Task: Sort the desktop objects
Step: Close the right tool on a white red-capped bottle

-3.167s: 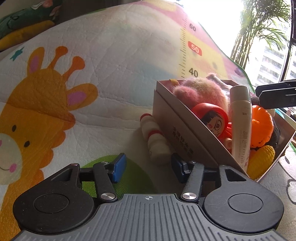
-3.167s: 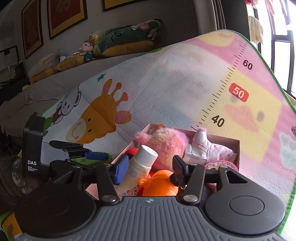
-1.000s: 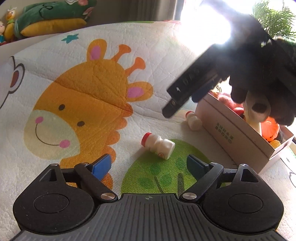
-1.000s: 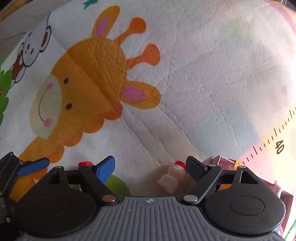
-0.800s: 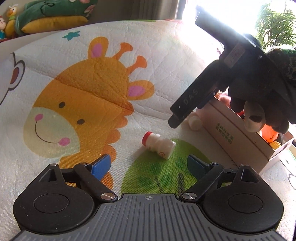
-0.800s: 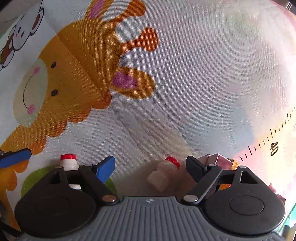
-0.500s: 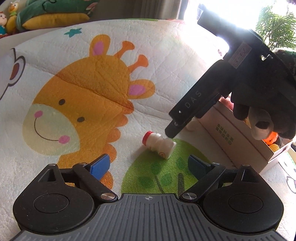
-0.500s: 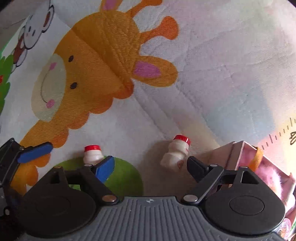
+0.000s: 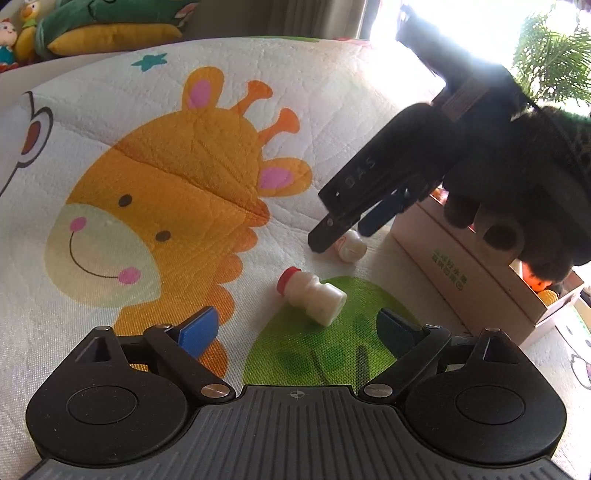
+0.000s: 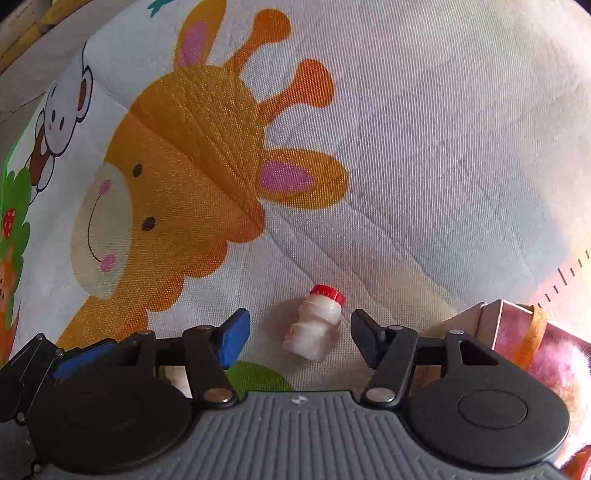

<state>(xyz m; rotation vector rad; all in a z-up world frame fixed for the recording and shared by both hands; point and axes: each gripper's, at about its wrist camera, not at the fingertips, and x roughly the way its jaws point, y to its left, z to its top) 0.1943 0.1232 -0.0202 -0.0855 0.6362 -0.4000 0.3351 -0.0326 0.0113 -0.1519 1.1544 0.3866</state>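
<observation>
Two small white yogurt bottles with red caps lie on the giraffe play mat. The near bottle [image 9: 312,294] lies on the green patch just ahead of my open, empty left gripper [image 9: 299,328]. The far bottle [image 9: 350,246] lies beside the cardboard box [image 9: 469,277]. In the right wrist view that far bottle [image 10: 314,326] lies between the open jaws of my right gripper [image 10: 300,334], untouched. In the left wrist view the right gripper [image 9: 343,230], held by a black-gloved hand, hangs over that bottle.
The cardboard box holds toys: an orange one [image 9: 537,282] and pink plush [image 10: 554,365]. Its corner [image 10: 491,314] is just right of my right gripper. Plush cushions [image 9: 110,26] lie beyond the mat's far edge. Bare mat stretches left over the giraffe print [image 9: 166,192].
My right gripper has lowered and shifted over the far bottle, which now sits between its jaws. My left gripper has held almost still behind the near bottle.
</observation>
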